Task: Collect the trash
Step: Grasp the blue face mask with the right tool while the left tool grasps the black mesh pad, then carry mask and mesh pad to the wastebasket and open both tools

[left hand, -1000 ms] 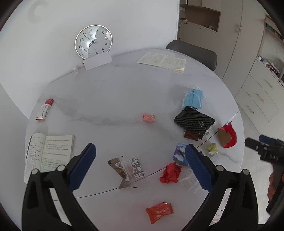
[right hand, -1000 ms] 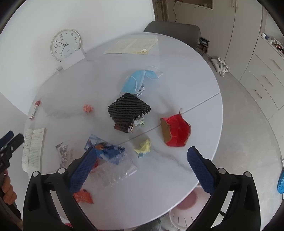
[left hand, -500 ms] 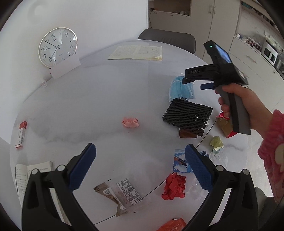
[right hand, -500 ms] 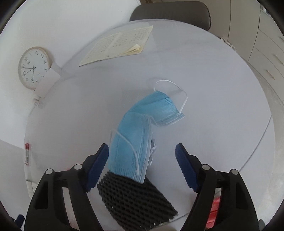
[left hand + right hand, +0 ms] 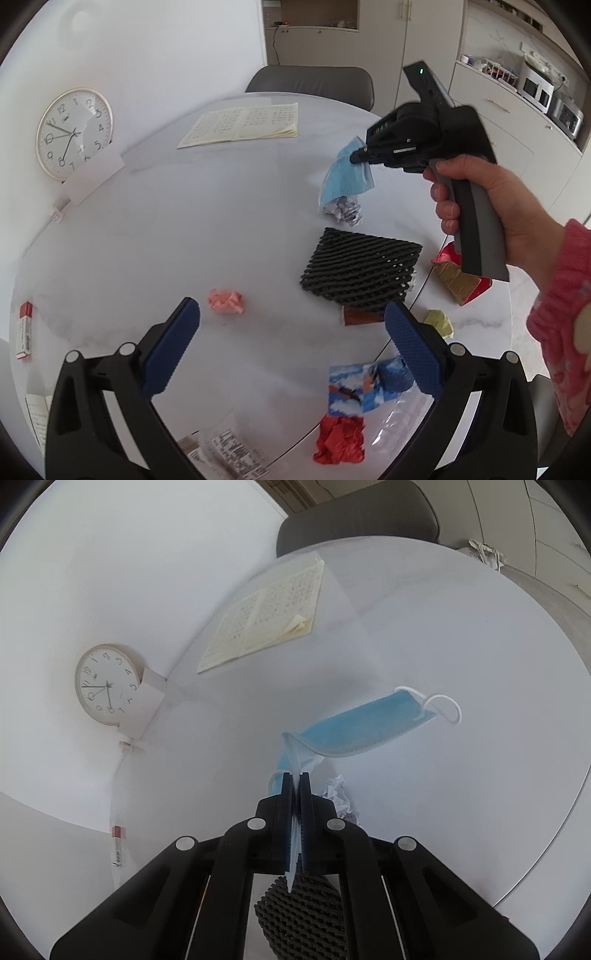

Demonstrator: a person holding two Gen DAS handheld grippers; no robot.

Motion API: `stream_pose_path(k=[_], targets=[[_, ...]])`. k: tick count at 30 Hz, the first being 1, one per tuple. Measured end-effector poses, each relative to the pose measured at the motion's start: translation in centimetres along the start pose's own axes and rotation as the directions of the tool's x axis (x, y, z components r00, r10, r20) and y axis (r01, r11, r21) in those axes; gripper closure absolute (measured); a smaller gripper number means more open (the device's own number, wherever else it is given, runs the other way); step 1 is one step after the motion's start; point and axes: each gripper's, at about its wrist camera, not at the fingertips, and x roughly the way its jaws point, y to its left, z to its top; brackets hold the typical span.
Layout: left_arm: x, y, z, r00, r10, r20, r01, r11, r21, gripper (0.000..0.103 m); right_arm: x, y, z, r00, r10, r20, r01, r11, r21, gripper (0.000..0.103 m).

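Where right hand-held gripper (image 5: 294, 779) has clamped, blue face mask (image 5: 369, 725) pinched between pads, trailing forward

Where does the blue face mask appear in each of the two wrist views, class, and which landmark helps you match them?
Left wrist view: blue face mask upper right of centre, pinched by the right tool.
Right wrist view: the mask right of centre, running down into the shut pads.
Shared landmark: wall clock, at the left in both.
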Motion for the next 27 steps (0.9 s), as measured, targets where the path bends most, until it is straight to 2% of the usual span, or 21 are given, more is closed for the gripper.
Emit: stream_pose_path(k=[4, 10, 12, 13, 17, 21, 26, 27], targets=[[1.3, -2.4, 0.9, 1.0, -0.027, 0.008, 0.027, 0.999, 0.038, 0.007, -4.0, 0.0, 0.7, 0.997, 0.035, 0.073, -0.034, 0.999, -0.022, 0.099], [4.7, -8.1, 1.7, 1.0, -0.012, 0.013, 0.009, 0.978, 0.209, 0.01, -11.8, -0.5, 0.1, 0.984, 0.028, 0.177, -0.015, 0.997, -0.077, 0.099], [6.4, -9.4, 1.7, 1.0, 0.005, -0.006, -0.004, 0.969, 0.246, 0.017, -14.0, -1.0, -0.6, 0.98, 0.017, 0.197, 0.002, 0.995, -0.097, 0.099], [7.4, -9.9, 1.7, 1.0, 0.007, -0.028, 0.0, 0.966, 0.258, 0.025, -14.9, -1.3, -0.9, 0.979, 0.012, 0.203, 0.009, 0.995, -0.103, 0.099], [9.7, -10.5, 1.4, 0.996, 0.006, -0.09, 0.018, 0.965, 0.262, 0.042, -18.1, -3.8, -2.9, 0.975, -0.011, 0.221, 0.033, 0.995, -0.095, 0.098], [10.7, -10.5, 1.0, 0.992, -0.018, -0.123, 0.05, 0.963, 0.266, 0.055, -20.0, -6.3, -4.5, 0.974, -0.018, 0.226, 0.03, 0.998, -0.053, 0.098], [11.4, -9.7, 0.8, 0.986, -0.051, -0.159, 0.088, 0.968, 0.236, 0.082, -21.0, -8.7, -6.3, 0.974, -0.022, 0.227, 0.024, 1.0, -0.006, 0.098], [11.4, -9.5, 0.8, 0.985, -0.064, -0.158, 0.099, 0.969, 0.228, 0.085, -21.0, -9.1, -6.5, 0.974, -0.021, 0.227, 0.021, 1.0, 0.004, 0.098]])
